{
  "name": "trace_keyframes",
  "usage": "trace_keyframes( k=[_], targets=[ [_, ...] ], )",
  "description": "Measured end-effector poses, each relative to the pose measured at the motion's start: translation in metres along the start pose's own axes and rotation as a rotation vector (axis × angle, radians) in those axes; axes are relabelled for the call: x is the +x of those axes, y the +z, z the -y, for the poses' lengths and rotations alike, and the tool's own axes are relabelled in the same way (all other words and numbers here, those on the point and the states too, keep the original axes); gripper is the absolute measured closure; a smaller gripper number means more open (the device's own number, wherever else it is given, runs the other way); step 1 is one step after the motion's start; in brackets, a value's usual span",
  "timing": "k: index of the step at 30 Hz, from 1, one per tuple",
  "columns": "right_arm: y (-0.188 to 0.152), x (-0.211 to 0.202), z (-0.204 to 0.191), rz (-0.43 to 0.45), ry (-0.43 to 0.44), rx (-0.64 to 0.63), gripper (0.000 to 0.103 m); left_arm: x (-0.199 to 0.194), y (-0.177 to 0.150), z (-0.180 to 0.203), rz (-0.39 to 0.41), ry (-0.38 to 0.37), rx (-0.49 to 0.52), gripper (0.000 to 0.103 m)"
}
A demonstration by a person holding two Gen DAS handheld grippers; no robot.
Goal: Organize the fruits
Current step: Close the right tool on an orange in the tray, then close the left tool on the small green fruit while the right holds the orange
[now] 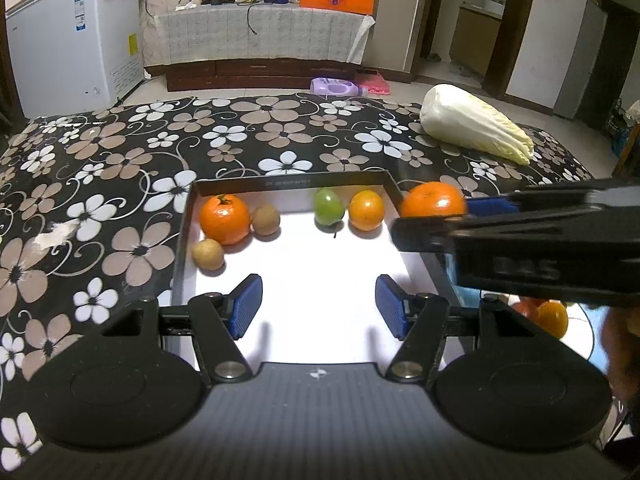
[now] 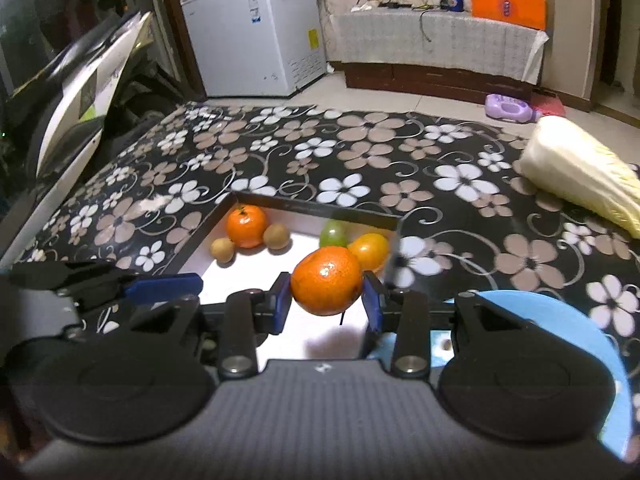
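A shallow white tray with a dark rim (image 1: 188,220) (image 2: 208,228) lies on the flowered table. Along its far side sit an orange (image 1: 224,219) (image 2: 246,226), two brown kiwis (image 1: 266,219) (image 1: 208,254), a green fruit (image 1: 329,207) (image 2: 333,234) and a smaller orange (image 1: 366,211) (image 2: 370,250). My right gripper (image 2: 326,300) is shut on another orange (image 2: 326,282) (image 1: 434,199), held in the air above the tray's right part. My left gripper (image 1: 318,306) hangs open over the tray's near part with nothing between its blue pads.
A napa cabbage (image 1: 476,124) (image 2: 580,168) lies at the table's far right. A light blue plate (image 2: 560,320) sits right of the tray, with more orange fruit (image 1: 552,316) on it. A white freezer (image 1: 68,36) and a low cabinet stand beyond the table.
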State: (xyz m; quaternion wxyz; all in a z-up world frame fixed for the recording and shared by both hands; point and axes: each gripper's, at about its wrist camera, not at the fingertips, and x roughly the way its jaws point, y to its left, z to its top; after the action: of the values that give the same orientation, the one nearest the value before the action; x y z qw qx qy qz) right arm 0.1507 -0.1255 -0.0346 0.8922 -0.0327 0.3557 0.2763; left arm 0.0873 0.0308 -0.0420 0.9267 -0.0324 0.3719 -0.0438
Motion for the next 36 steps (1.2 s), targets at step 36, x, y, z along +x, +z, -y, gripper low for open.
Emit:
trace_keyframes(
  k=[36],
  targets=[
    [-0.016,-0.05,0.038,0.049,0.008,0.019,0.063,0.069,0.046,0.001,0.028,0.014,-0.134,0.066]
  ],
)
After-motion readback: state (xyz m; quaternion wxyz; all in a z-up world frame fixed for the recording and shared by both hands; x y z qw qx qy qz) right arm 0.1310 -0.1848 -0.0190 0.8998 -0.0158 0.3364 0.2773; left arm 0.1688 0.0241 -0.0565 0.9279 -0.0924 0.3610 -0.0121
